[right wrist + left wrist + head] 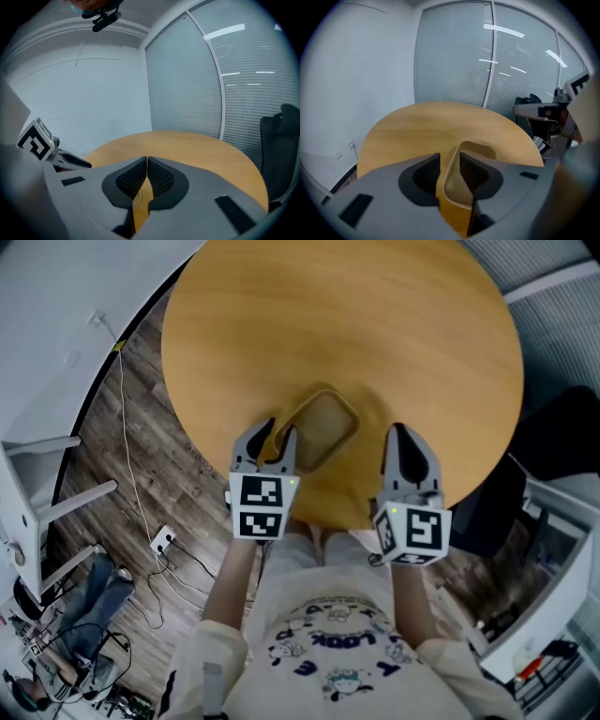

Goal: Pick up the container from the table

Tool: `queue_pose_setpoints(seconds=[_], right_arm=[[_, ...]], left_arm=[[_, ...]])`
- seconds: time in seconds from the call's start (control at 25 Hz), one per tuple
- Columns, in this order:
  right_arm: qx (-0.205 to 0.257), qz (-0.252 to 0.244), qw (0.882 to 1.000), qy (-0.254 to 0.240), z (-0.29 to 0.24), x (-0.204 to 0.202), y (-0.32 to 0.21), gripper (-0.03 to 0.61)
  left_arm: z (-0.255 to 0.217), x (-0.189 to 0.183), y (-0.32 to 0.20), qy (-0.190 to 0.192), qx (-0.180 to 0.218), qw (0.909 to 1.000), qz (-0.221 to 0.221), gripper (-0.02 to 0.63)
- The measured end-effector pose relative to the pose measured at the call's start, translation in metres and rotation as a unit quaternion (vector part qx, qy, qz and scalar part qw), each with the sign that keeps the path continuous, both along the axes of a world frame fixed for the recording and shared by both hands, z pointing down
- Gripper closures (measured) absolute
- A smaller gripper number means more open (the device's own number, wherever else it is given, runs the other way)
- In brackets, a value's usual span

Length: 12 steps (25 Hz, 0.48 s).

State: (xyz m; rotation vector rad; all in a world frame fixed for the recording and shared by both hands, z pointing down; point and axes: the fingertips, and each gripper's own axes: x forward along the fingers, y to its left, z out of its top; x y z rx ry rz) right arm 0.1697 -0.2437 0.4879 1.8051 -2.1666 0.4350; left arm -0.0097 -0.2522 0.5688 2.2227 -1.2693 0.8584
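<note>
Wooden table carried the tan container near its front edge, where the left gripper stood with jaws spread astride the container's near wall, seemingly ready to clamp it, while the right gripper hung alongside, pinched together and empty.

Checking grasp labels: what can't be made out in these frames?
- The container: near corner hidden under the left gripper, head view.
- Left gripper view: container wall sits between the open jaws; pad contact unclear, and the jaw bodies cover its near end.
- The right gripper: its own view shows no container; shut jaws fill the foreground.
- The table: near edge partly hidden by both grippers, head view.
</note>
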Motion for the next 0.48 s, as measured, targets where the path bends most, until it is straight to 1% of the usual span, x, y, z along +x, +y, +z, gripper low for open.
queue_pose_setpoints(seconds=[0.2, 0.48], right_arm=[[-0.021, 0.012, 1.0, 0.0, 0.017, -0.002, 0.002, 0.572], [-0.043, 0.024, 0.999, 0.001, 0.036, -0.001, 0.01, 0.572]], left_arm=[[0.017, 0.001, -0.004, -0.006, -0.022, 0.9993, 0.031, 0.505], [0.037, 0.005, -0.005, -0.01, -0.048, 0.9974, 0.053, 0.505]])
